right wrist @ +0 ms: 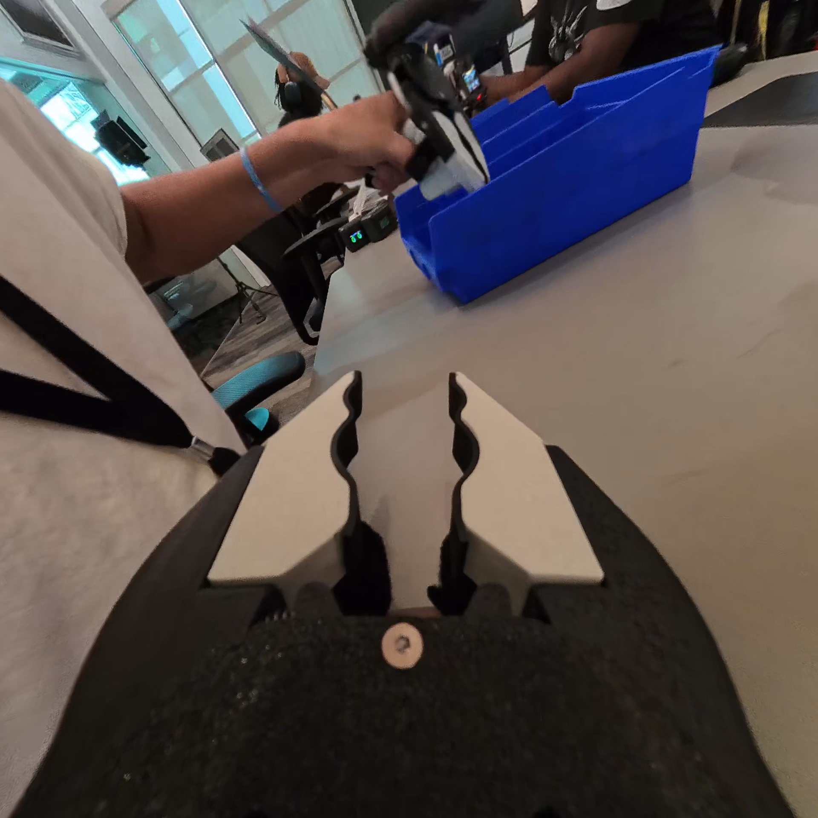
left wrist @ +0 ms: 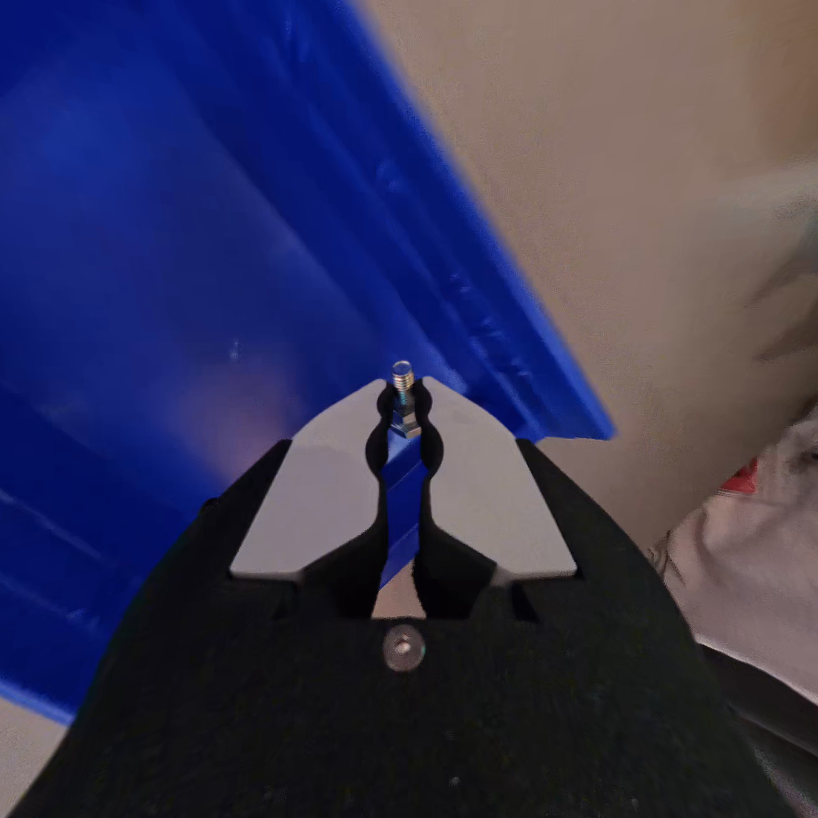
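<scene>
Over the blue bin [left wrist: 186, 248], the left gripper [left wrist: 403, 398] points steeply down into it, fingers [left wrist: 349, 425] clenched on a small silver bolt [left wrist: 403, 400]. The bolt stands lengthwise between the dark pads, threaded end poking out past the fingertips and head gripped farther back. From the right wrist view, the left hand [right wrist: 354, 146] reaches out from the person's body to the bin [right wrist: 575, 186], forearm nearly level and a blue band [right wrist: 259, 179] around the wrist, the gripper tilted nose-down at the bin's near end. The bin sits on the grey worktop [right wrist: 597, 376], its long side running away from the person.

Well short of the bin, near the worktop's edge, the right gripper [right wrist: 405, 389] hovers low and points roughly level toward the bin. Its fingers [right wrist: 310, 442] stand apart, with only bare worktop showing between them. Beyond the bin, another person's arm [right wrist: 584, 57] rests by its far end.
</scene>
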The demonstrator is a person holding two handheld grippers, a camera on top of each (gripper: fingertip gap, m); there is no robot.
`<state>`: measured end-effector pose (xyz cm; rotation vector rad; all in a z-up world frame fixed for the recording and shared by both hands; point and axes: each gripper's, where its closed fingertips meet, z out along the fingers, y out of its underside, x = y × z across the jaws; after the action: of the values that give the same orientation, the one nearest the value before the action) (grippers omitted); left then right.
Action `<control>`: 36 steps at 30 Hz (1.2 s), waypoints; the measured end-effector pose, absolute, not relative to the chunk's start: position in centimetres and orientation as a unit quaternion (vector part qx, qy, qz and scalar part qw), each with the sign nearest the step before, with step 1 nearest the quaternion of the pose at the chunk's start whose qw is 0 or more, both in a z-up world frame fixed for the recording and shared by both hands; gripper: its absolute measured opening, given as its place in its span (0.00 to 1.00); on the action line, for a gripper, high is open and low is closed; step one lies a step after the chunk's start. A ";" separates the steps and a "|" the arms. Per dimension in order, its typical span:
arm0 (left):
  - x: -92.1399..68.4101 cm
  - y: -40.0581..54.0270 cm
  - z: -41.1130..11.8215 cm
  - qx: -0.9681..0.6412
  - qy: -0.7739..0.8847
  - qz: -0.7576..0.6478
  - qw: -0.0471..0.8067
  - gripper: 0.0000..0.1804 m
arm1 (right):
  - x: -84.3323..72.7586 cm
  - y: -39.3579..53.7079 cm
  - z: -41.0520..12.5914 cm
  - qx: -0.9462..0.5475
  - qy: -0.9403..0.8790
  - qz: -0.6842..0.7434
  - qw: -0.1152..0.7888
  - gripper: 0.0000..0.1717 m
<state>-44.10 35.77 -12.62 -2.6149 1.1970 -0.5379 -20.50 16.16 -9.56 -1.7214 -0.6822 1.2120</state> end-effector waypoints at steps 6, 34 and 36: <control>-35.3 31.8 -4.5 -0.758 0.526 -0.297 0.244 0.05 | -20.6 20.0 -8.3 -0.721 -0.326 0.408 0.455 0.23; -22.1 18.9 -5.8 -0.562 0.694 -0.429 0.136 0.05 | -22.4 19.8 -4.9 -0.653 -0.309 0.525 0.451 0.05; -22.0 18.9 -5.7 -0.564 0.687 -0.436 0.141 0.05 | -22.3 19.8 -4.8 -0.652 -0.300 0.530 0.452 0.04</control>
<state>-21.96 18.91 -5.72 -1.6294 1.9836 -1.2591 -22.25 19.84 -4.80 -1.6116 -0.7408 1.3088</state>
